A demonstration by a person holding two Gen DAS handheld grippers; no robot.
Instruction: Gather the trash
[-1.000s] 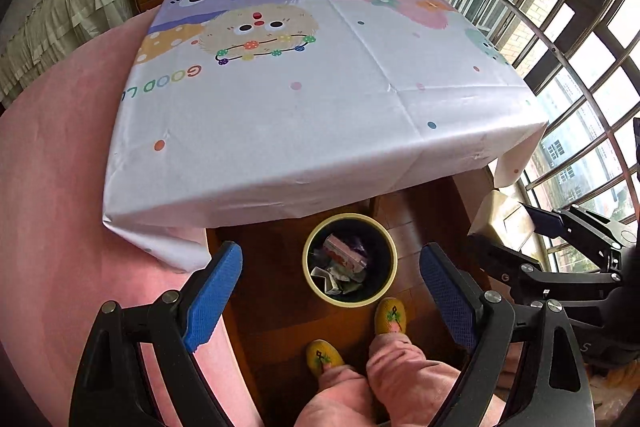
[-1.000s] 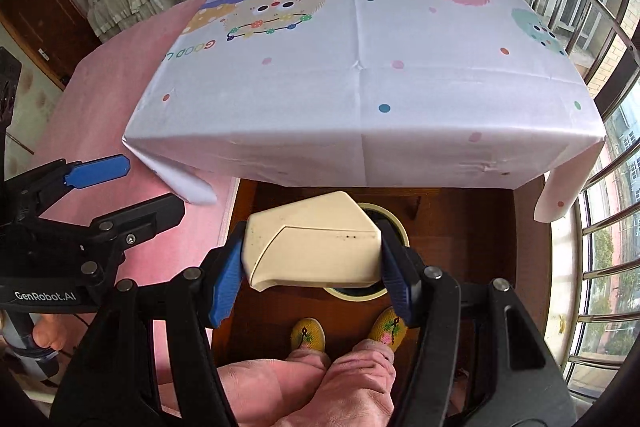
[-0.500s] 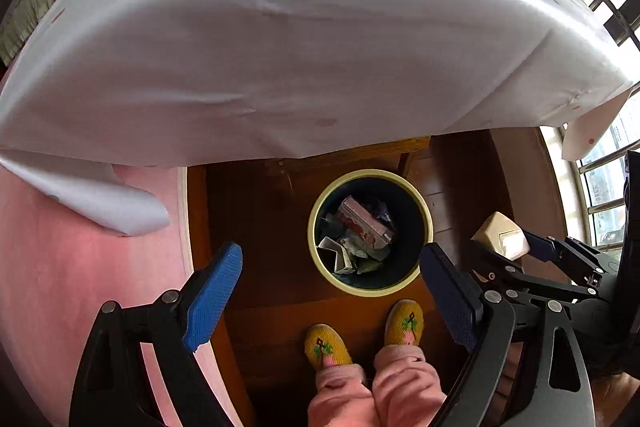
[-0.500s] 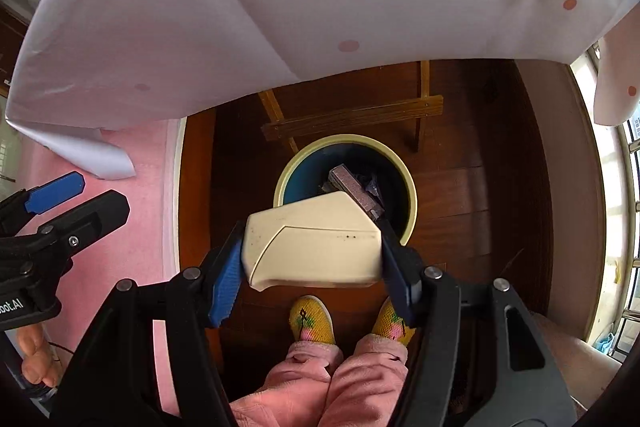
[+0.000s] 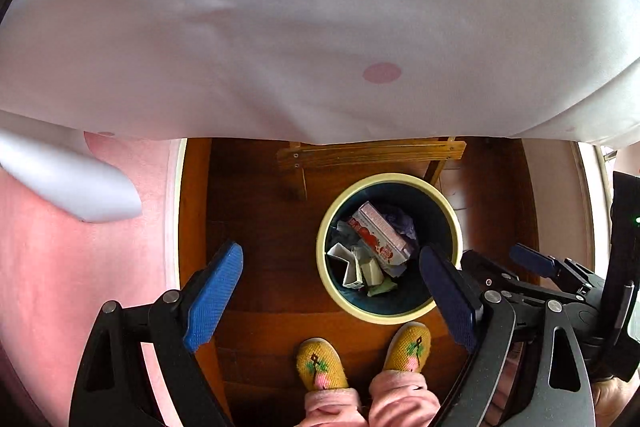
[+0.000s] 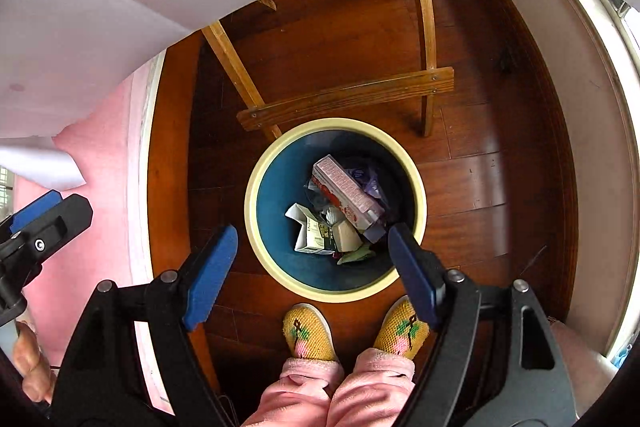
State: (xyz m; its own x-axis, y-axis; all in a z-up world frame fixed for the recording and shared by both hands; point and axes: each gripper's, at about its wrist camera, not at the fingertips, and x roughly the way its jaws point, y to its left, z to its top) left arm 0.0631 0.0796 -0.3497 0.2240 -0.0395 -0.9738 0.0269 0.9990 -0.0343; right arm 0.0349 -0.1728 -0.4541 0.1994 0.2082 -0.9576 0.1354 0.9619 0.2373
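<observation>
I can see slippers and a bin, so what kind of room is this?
Probably a room in someone's home. A cloth-covered table stands over a wood floor, a trash bin sits under it, and the person wears slippers.

Dark reddish-brown wooden plank floor (image 6: 480, 187) takes up most of the middle. A white tablecloth with pale pink dots (image 5: 320, 27) hangs over the far side, one loose corner drooping at the left. Under its edge sits a light wooden table frame (image 6: 348, 97), a flat crossbar screwed to two slanted legs. Over on the left there's a soft pink rug with a pale border (image 5: 60, 287). Near edge: a pair of mustard-yellow knitted slippers with pink flower patterns (image 6: 308, 335), side by side, with fuzzy pink trouser cuffs (image 6: 336, 387) bunched right above them.
</observation>
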